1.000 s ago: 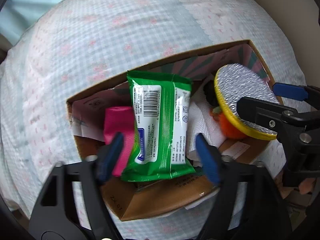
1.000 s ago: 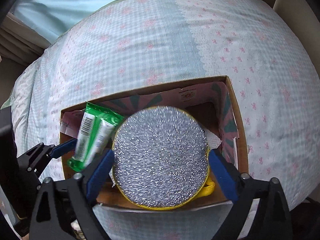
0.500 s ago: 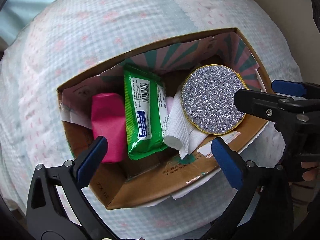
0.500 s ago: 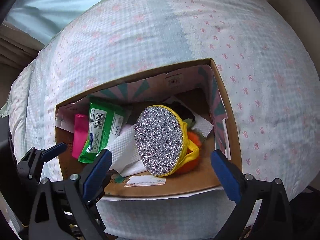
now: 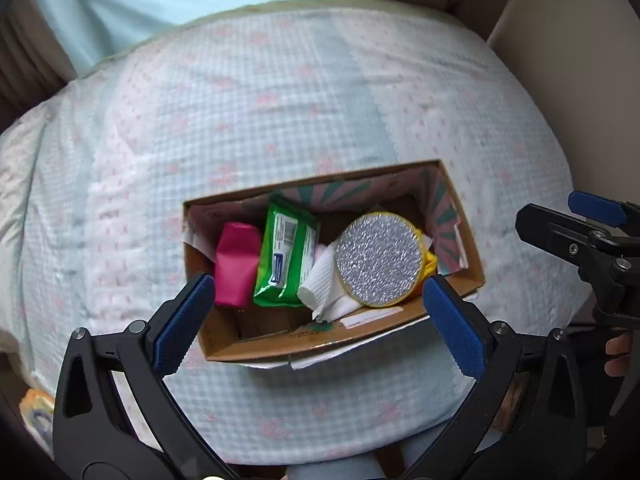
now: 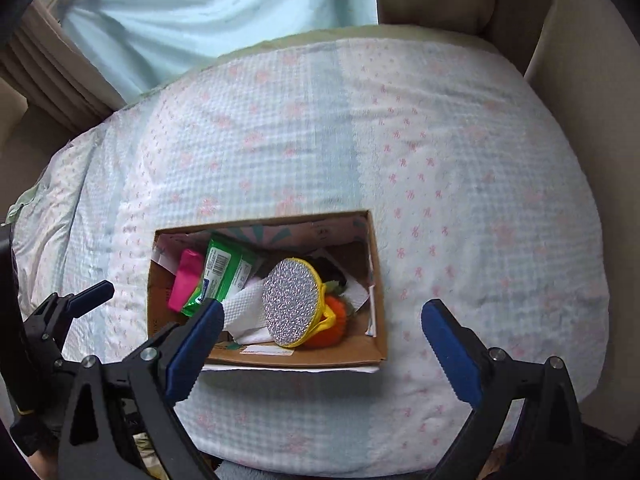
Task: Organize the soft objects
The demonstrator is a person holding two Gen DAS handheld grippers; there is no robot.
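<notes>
Now both grippers, left and right, hang spread and empty above the cardboard box. Scouring pad leans inside at 3 o'clock of wipes pack. Judgement: withdraw straight up, avoid clipping rim.

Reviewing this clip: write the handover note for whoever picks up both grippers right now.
Left gripper: open, empty, above the cardboard box.
Right gripper: open, empty, above the box's near edge.
In the box, side by side: pink pack, green wipes pack, white paper towel, silver-and-yellow scrubber propped on edge, orange plush beside it.
Done: all visible soft items are boxed.
Left: nothing loose shows on the bedspread; perhaps lay the scrubber flat.
</notes>
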